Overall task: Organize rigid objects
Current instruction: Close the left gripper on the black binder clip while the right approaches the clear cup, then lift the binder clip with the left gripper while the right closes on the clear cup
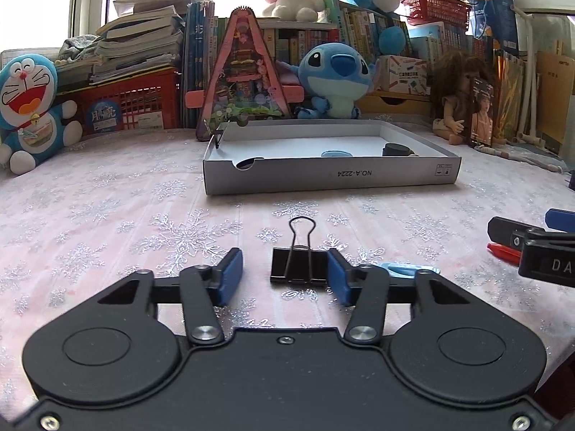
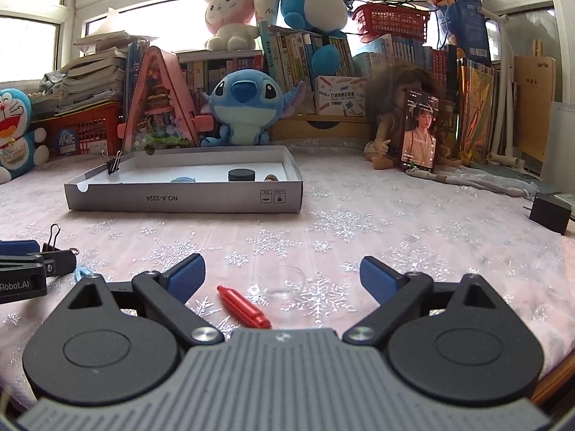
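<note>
Black metal binder clip [image 1: 298,265] with its wire handles folded forward, lying on the pink snowflake-patterned table [image 1: 107,208], between the pads of the left gripper [image 1: 284,274] and nearer its right pad, which appears to touch the clip's side. The left gripper stands wide, holding nothing. Just beyond that pad lies a pale blue plastic piece [image 1: 406,269], partly hidden. The step in hand is judged to be grasping the clip for transfer to the shallow grey cardboard box lid [image 1: 323,179] further back on the table. To do it well, shift the gripper so that the clip sits centred, then close on the black body and not on the springy wire loops.

The right gripper [image 2: 282,276] is likewise wide and empty; a red crayon-like stick [image 2: 244,307] and a small clear round dish [image 2: 282,282] lie on the table between its pads. The dish does not show in the left wrist view, where only the stick's tip appears. The right wrist view alone shows a second binder clip [image 2: 115,165] clamped on the lid's far-left wall.
</note>
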{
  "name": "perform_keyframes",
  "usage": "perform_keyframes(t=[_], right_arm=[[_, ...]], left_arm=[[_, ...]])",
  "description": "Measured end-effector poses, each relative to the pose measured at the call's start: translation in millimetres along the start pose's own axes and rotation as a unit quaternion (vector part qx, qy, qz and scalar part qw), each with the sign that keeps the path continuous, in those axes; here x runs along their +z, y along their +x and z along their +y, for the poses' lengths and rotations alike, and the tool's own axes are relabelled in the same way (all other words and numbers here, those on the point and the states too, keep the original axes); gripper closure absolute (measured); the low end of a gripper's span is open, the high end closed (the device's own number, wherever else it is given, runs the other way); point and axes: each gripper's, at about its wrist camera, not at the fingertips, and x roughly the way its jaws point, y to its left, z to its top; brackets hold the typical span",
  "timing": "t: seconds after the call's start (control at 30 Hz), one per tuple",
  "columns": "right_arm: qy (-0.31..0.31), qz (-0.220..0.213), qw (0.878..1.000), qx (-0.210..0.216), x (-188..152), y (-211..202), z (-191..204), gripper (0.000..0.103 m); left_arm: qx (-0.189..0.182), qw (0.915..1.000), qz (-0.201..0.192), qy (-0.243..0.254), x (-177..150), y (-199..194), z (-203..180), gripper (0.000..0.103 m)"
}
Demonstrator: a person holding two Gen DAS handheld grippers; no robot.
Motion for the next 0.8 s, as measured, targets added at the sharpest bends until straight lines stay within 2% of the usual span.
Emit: perform_keyframes(t=[0.2,0.53,0.73,0.8], right_arm=[[-0.001,0.007,1.0,0.004,0.2,0.0,-0.5,0.015],[0.017,0.028,0.999,0.017,2.5,3.0,-4.1,0.037],[0.008,0.035,0.999,0.014,0.2,5.6,-2.2,0.053],[0.007,0.039,0.999,0.014,0.1,6.6,-2.1,0.064]], left_arm=[[0.0,1.0,0.003,-0.009,1.6,-1.7,1.3,0.074],[0.002,0.9997,0.009,-0.022,3.6,-3.7,5.4,0.074],[0.004,0.9997,0.008,-0.024,3.2,-4.9,6.3,0.074],[0.007,0.9997,0.008,-0.024,3.2,-5.0,6.6,0.074]])
